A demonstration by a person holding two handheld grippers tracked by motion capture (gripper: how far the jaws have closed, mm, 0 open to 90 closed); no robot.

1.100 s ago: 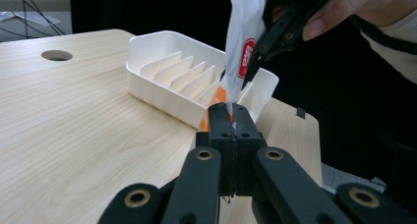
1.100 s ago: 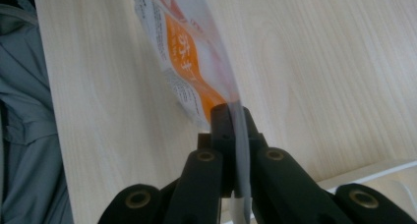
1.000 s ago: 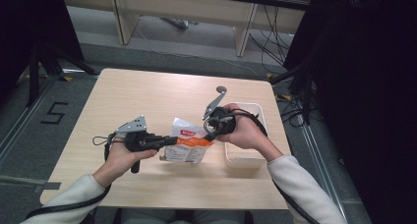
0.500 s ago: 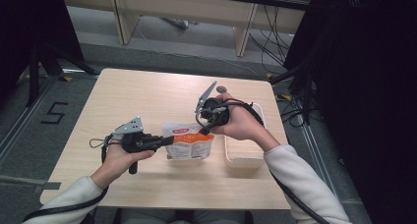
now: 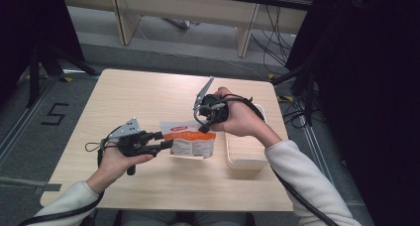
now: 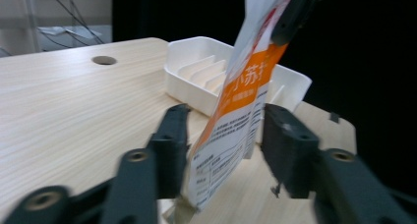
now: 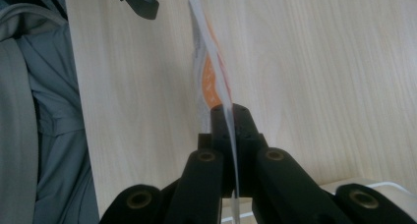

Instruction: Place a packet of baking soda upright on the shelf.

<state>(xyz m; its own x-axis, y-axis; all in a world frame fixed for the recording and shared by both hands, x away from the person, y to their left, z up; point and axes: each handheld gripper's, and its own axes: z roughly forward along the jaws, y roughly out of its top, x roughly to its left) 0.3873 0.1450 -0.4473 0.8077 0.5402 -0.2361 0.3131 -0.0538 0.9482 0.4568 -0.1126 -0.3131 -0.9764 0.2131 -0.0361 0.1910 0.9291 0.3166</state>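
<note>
Two grippers, right gripper (image 7: 230, 117) clamped on orange-banded packet (image 6: 236, 116) bearing Chinese print, left gripper (image 6: 223, 135) jaws just opened around it, white tray (image 5: 245, 154) beside.

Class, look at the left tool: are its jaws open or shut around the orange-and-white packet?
Open. The left tool has just been opening; the packet hangs between its jaws with gaps on both sides, held by the right tool.

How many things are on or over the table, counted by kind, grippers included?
Grippers: 2, the left gripper open around the packet, the right gripper shut on its top edge
White and orange printed packet: 1
White ribbed tray: 1
Total: 4
</note>
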